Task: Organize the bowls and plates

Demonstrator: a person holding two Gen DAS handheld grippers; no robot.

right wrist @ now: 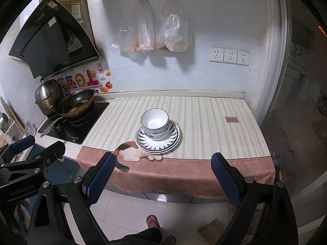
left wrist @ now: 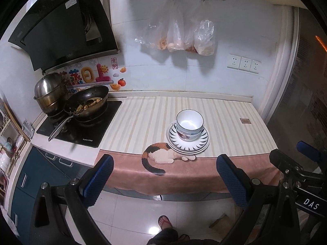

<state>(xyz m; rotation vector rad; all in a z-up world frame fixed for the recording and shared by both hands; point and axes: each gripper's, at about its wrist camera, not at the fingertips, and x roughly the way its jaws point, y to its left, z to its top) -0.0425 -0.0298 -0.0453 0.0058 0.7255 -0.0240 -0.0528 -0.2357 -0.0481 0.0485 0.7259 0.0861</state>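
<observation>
A white bowl (left wrist: 189, 122) sits nested in a patterned bowl on a stack of black-and-white plates (left wrist: 188, 143), all on the striped cloth of the counter. The same bowls (right wrist: 155, 122) and plates (right wrist: 158, 139) show in the right wrist view. My left gripper (left wrist: 164, 176) is open and empty, held back from the counter's front edge, above the floor. My right gripper (right wrist: 163, 174) is open and empty too, at a like distance. The right gripper also shows at the right of the left wrist view (left wrist: 296, 159), the left gripper at the left of the right wrist view (right wrist: 36, 149).
A stove (left wrist: 79, 122) with a wok (left wrist: 90, 102) and a steel pot (left wrist: 50, 90) stands at the left. Plastic bags (left wrist: 184, 38) hang on the back wall, next to wall sockets (left wrist: 244, 63). A person's sandalled foot (left wrist: 164, 222) is on the tiled floor below.
</observation>
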